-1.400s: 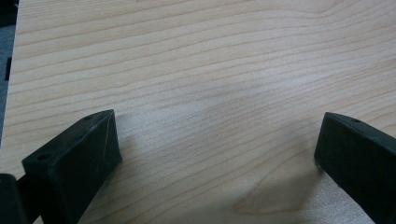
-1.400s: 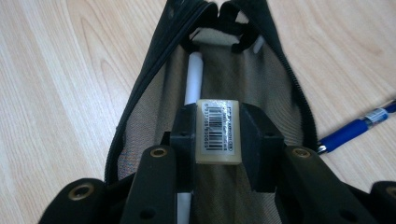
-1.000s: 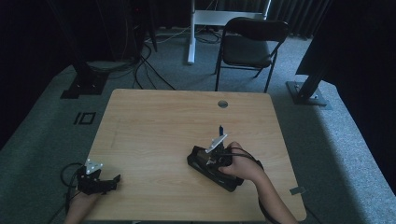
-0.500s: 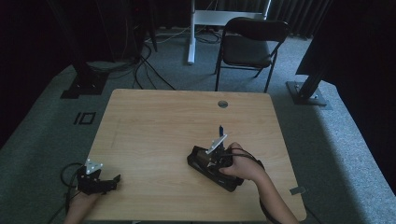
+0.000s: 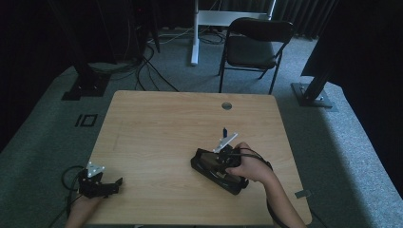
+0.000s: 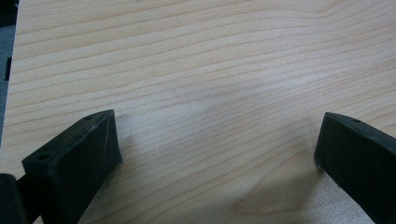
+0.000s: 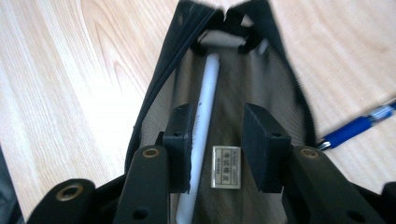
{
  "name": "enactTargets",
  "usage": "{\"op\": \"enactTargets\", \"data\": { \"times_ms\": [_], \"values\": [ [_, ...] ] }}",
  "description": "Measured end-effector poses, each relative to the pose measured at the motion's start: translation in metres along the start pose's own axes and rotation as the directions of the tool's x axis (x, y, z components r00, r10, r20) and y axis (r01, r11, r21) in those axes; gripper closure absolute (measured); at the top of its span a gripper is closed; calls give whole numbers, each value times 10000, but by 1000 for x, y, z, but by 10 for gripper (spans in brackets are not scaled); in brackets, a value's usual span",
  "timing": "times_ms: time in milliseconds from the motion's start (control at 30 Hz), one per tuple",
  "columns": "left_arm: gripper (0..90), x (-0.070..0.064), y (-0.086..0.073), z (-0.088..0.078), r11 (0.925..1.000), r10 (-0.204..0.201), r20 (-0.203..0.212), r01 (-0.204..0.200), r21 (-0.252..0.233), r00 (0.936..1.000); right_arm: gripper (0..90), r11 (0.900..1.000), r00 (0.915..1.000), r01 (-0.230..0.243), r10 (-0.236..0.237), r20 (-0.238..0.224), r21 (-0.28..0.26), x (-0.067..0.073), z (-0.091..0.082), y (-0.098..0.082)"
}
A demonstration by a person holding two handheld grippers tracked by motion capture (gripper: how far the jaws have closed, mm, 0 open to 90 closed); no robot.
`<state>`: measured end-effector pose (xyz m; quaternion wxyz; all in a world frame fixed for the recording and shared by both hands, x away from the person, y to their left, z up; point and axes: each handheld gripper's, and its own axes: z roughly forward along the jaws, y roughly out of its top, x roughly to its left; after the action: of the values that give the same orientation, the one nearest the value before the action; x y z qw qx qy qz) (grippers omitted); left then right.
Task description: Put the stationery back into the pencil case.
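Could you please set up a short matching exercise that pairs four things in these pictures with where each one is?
Things:
1. white pen
2. blue pen
3. left tool
4. chair

Places:
A. on the floor beyond the table
B. on the wood beside the black pouch
C. inside the open pouch, between the right tool jaws
D. at the table's near left corner, open over bare wood

Pairs: 1-C, 2-B, 3-D, 4-A
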<state>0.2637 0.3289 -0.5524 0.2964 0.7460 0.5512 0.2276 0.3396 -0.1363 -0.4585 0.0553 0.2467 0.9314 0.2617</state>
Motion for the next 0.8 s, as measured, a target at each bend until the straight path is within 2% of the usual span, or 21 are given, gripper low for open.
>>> {"op": "enactTargets", "data": {
  "times_ms": [33,133,333,467,533,567,733,800],
  "values": [
    [2,0,0,0,10000,-1,-2,1,-2,10000,633,10000,10000,0,0,0,0,0,0,0],
    [2,0,0,0,10000,8,-2,-8,-6,10000,635,9976,9997,-197,208,156,-670,-4,-11,1],
    [2,0,0,0,10000,10,-2,-10,-4,10000,643,9933,9986,-370,410,341,-1098,-9,-21,1],
    [2,0,0,0,10000,13,-1,-13,0,10000,636,9856,9957,-579,684,617,-1589,-15,-25,0],
    [2,0,0,0,10000,14,-2,-14,0,10000,633,9848,9949,-638,754,667,-1613,-16,-25,0],
    [2,0,0,0,10000,8,-4,-8,0,10000,630,9792,9919,-813,978,812,-1859,-19,-26,1],
    [2,0,0,0,10000,0,-1,0,-1,10000,630,9713,9857,-1061,1309,1063,-2128,-25,-26,0],
    [2,0,0,0,10000,-2,0,2,-2,10000,630,9626,9782,-1339,1665,1242,-2354,-30,-24,0]
  ]
}}
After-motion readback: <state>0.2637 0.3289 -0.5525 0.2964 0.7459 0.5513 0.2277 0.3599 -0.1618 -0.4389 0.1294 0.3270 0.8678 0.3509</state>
